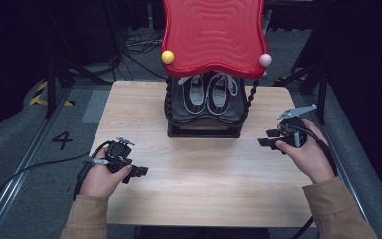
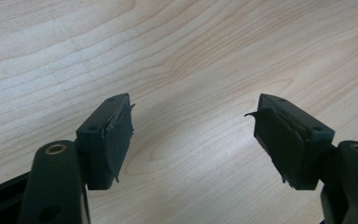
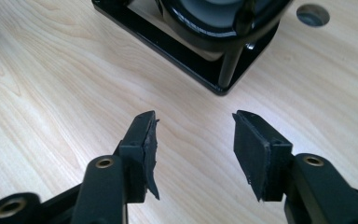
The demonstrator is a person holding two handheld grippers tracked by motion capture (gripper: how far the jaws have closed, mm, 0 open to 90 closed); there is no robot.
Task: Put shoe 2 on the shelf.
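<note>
I have both tongs spread wide over the bare desk, nothing between their pads. My left tongs hang at the near left. My right tongs sit right of the black shoe rack, pointing at its base. A pair of shoes rests inside it, under the red wavy top, at the desk's far middle.

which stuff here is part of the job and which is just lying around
Part of the job:
- pair of shoes on the rack's lower shelf
- black rack with red top
- left gripper, open, holding nothing
- right gripper, open, holding nothing

Lying about:
- cables on the floor behind the table
</note>
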